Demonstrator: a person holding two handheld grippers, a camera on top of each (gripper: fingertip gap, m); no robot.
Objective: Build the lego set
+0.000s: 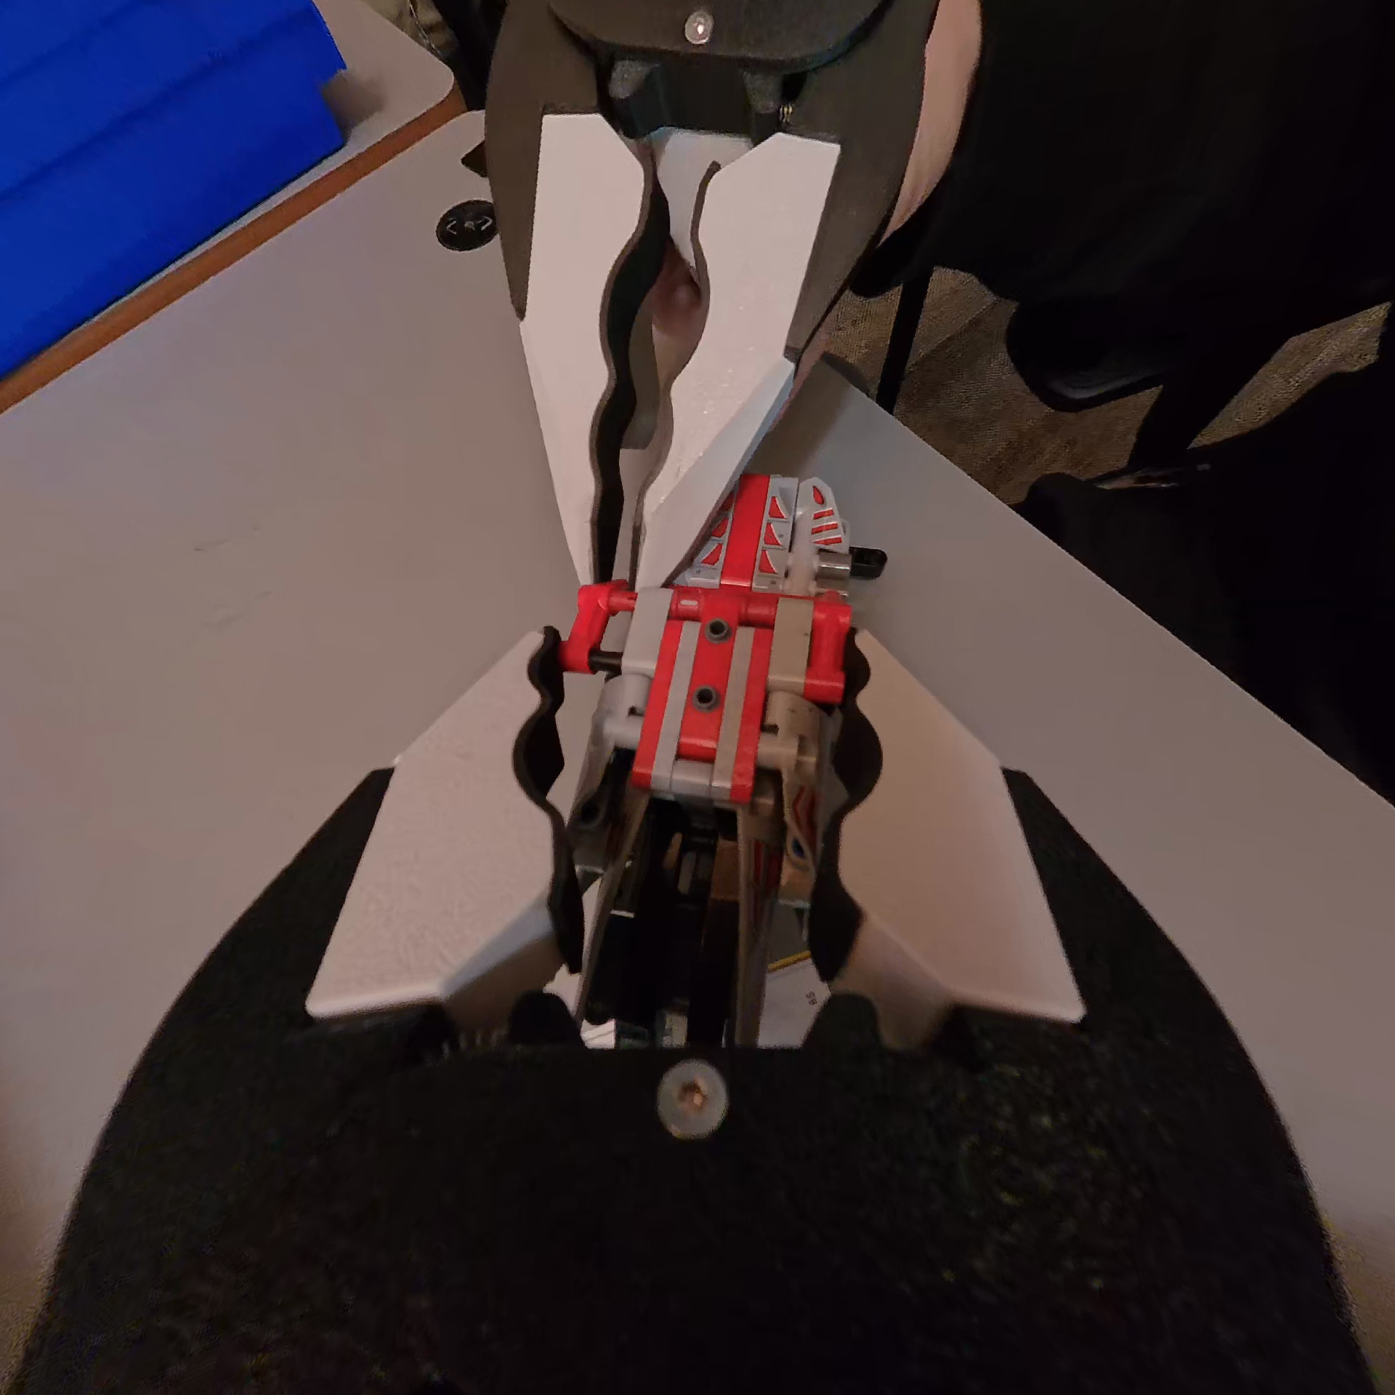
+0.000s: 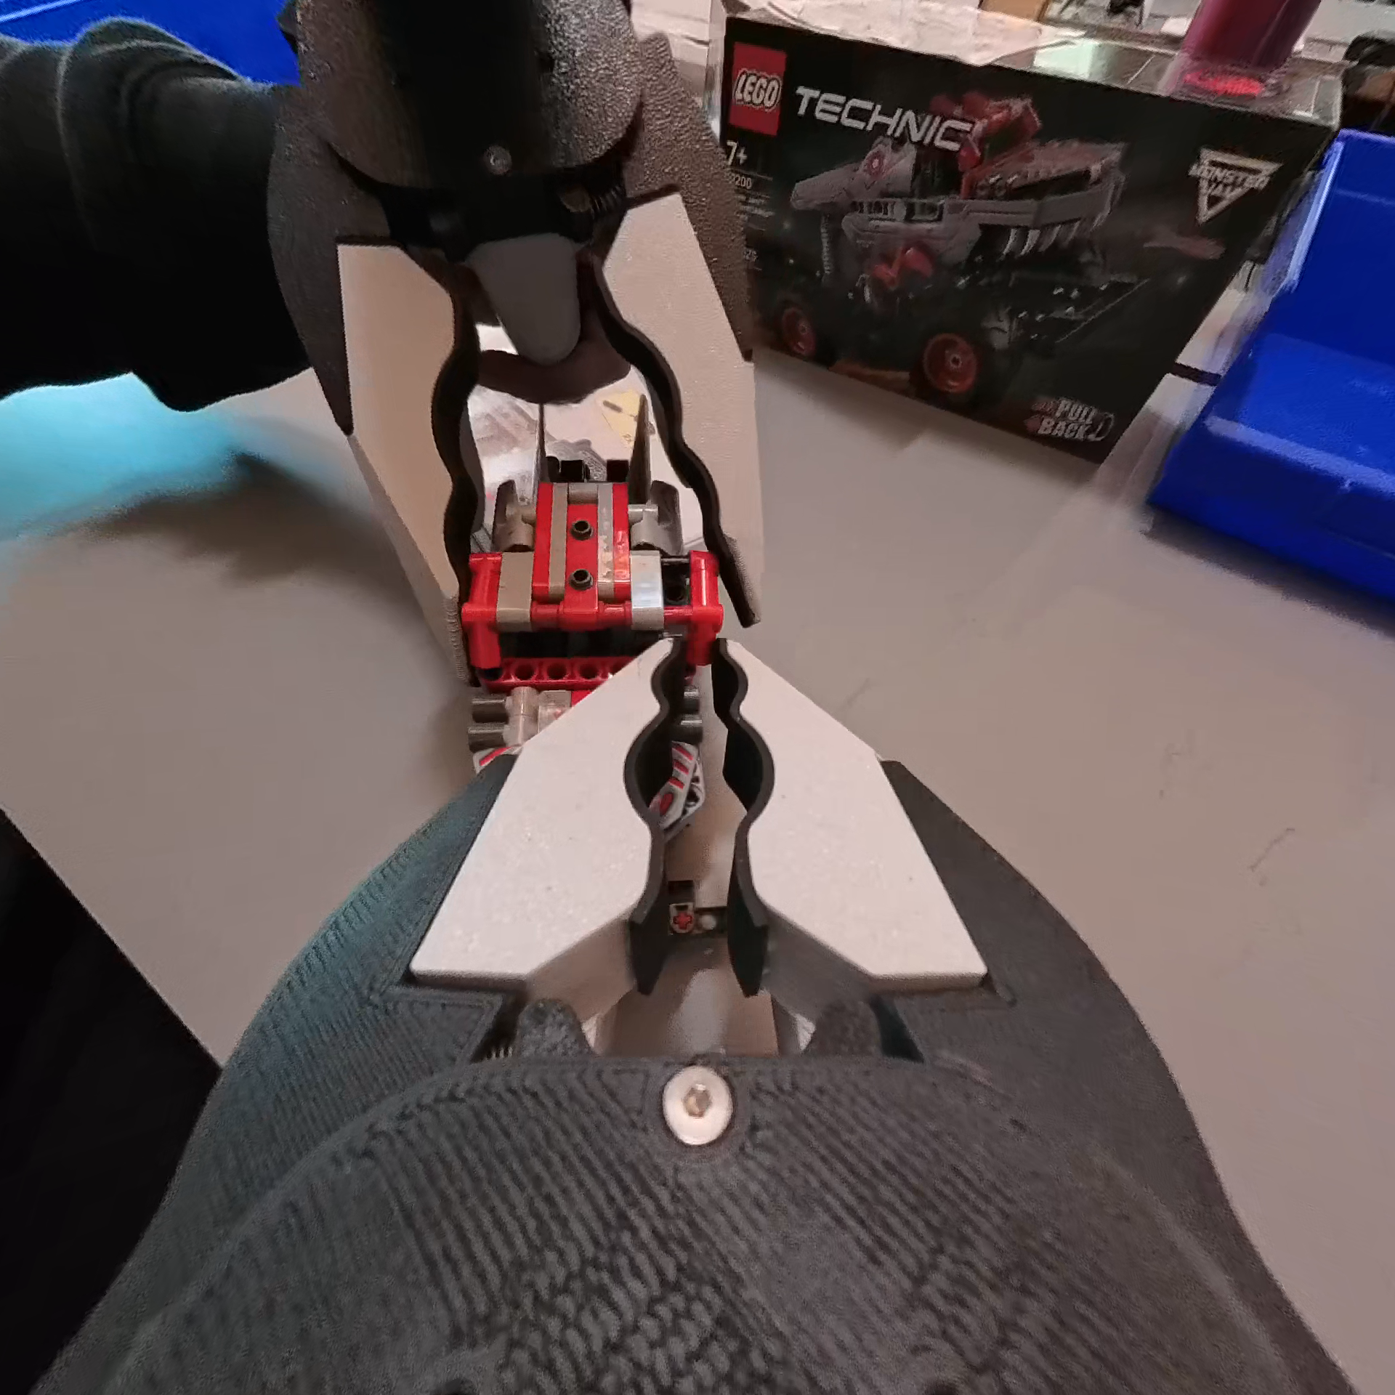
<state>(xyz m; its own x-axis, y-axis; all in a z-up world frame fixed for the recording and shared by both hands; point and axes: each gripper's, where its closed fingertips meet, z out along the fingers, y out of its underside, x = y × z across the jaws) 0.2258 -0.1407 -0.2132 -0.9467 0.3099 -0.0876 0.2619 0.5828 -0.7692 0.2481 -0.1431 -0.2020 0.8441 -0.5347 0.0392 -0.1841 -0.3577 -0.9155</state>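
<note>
Above the pale grey table (image 1: 264, 468), near its edge, the half-built lego model (image 1: 702, 702) hangs between the two grippers, which face each other from opposite ends. The left gripper (image 1: 698, 679) has its white, wavy-edged fingers spread wide around the red and grey body and clamped on its flanks, the black pads pressing the red frame pieces on either side. The right gripper (image 2: 693, 649) comes in from the far end with its jaws drawn nearly together; its tips sit at the red corner piece (image 2: 702, 596) of the model's frame, seemingly pinching it, though I cannot tell how firm the hold is. In the right wrist view the model (image 2: 585, 581) shows a red beam with a row of holes along its lower front and grey connectors beneath. Behind it, on the table (image 2: 981, 679), stands the set's dark box (image 2: 1019, 226) with a picture of a monster truck, and a blue bin (image 2: 1298, 423) sits just to its right. Another blue bin (image 1: 151, 151) rests on the neighbouring table in the left wrist view. A dark sleeve (image 2: 128, 211) reaches in behind the left gripper (image 2: 596, 619).
</note>
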